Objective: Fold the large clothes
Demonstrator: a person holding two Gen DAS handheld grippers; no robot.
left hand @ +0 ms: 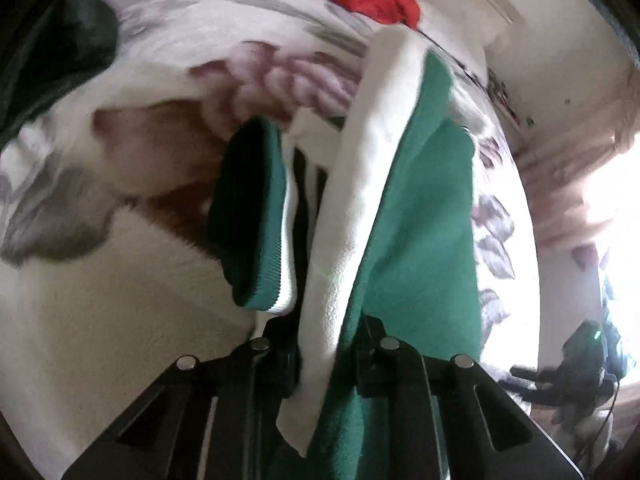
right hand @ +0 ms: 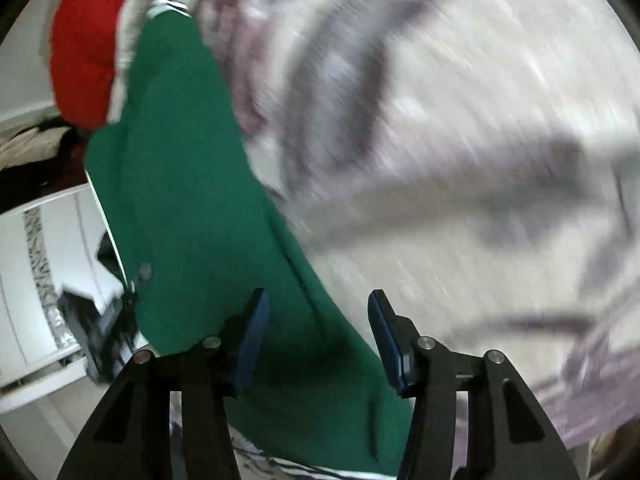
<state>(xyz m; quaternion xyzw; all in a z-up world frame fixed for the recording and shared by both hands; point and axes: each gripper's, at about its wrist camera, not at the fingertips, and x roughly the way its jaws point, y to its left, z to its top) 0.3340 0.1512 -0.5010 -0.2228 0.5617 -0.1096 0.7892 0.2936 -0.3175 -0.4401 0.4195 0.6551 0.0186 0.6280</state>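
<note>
**Green garment held over the bed**

The floral bedspread (left hand: pixel 168 36) fills both views. Above it hangs the green garment (left hand: pixel 420 220), white lining showing. The left gripper (left hand: pixel 326 344) is clamped on it; the right gripper (right hand: pixel 318 320) has fingers apart, garment between them.

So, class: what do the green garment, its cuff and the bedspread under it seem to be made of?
Green garment: soft matte fabric, probably fleece; its cream inside looks fuzzy.
Cuff: rib knit, with fine parallel ridges and a white edge stripe.
Bedspread: smooth, pale printed cloth with mauve and grey flowers; motion blur hides the weave, so cotton is only a guess.
</note>
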